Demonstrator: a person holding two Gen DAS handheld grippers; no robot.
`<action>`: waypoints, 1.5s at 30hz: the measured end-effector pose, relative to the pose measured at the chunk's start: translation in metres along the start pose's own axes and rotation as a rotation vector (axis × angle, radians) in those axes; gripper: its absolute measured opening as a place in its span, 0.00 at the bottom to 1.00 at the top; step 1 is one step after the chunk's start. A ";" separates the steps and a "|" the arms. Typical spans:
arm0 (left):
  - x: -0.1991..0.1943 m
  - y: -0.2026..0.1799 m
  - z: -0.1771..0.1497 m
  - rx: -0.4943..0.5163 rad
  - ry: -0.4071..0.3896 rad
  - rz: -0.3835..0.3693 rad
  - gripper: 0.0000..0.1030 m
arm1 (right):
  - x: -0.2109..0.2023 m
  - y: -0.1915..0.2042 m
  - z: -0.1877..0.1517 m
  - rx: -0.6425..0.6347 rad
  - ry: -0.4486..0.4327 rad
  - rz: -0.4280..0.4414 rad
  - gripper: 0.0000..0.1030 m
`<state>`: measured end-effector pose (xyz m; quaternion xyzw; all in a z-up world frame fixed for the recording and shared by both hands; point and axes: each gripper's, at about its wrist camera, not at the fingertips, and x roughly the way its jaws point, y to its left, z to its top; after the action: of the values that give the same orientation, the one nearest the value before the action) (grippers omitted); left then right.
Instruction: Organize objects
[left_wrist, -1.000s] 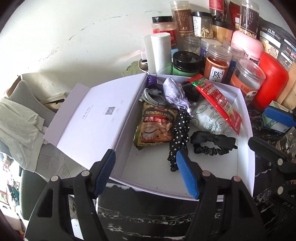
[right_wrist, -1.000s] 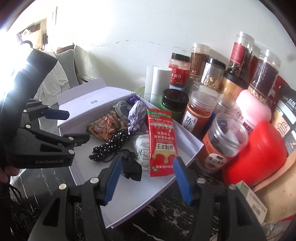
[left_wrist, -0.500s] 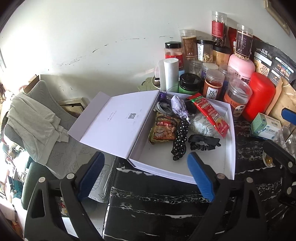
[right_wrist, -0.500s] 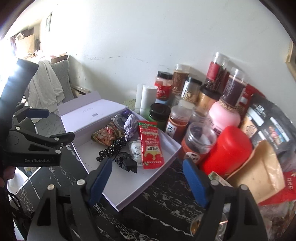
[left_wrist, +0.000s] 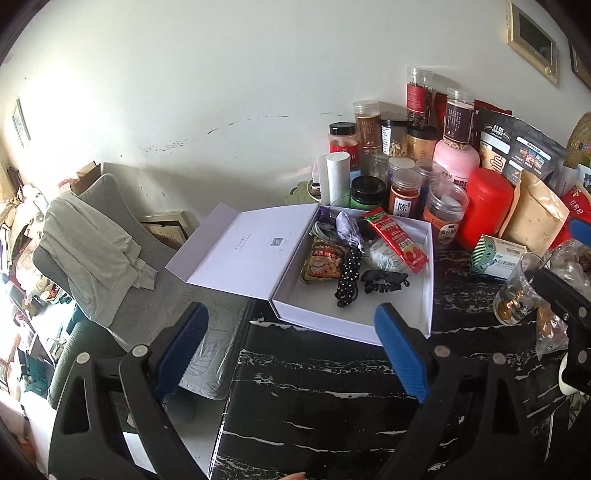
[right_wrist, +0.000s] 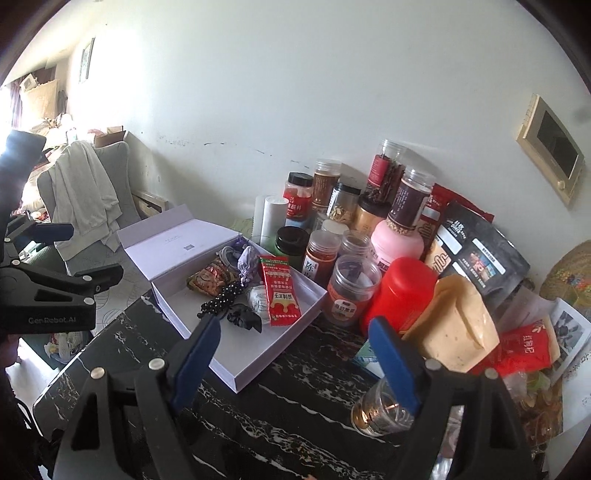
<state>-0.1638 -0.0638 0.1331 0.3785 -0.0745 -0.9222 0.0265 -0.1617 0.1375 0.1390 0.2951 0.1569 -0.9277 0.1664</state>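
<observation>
Left wrist view: the left gripper is wide and holds nothing. The white box sits open ahead, already holding small things.

Right wrist view: the right gripper is wide too. Aim slowly at one loose thing, maybe the small glass.

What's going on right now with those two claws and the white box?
Left gripper open, empty. Right gripper open, empty. White box lid open, snack packets and hair ties inside. Glass cup sits beside the right gripper's fingers.
</observation>
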 end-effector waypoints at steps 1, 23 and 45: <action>-0.006 0.000 -0.002 0.002 -0.007 0.003 0.88 | -0.006 0.001 -0.001 -0.001 -0.007 -0.002 0.81; -0.080 -0.007 -0.075 -0.046 -0.022 0.012 0.88 | -0.048 0.006 -0.058 0.080 0.000 -0.007 0.81; -0.071 -0.014 -0.114 -0.059 0.030 -0.029 0.88 | -0.045 0.030 -0.080 0.071 0.035 0.027 0.81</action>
<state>-0.0330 -0.0553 0.1004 0.3925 -0.0414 -0.9185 0.0254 -0.0747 0.1515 0.0979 0.3192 0.1226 -0.9251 0.1654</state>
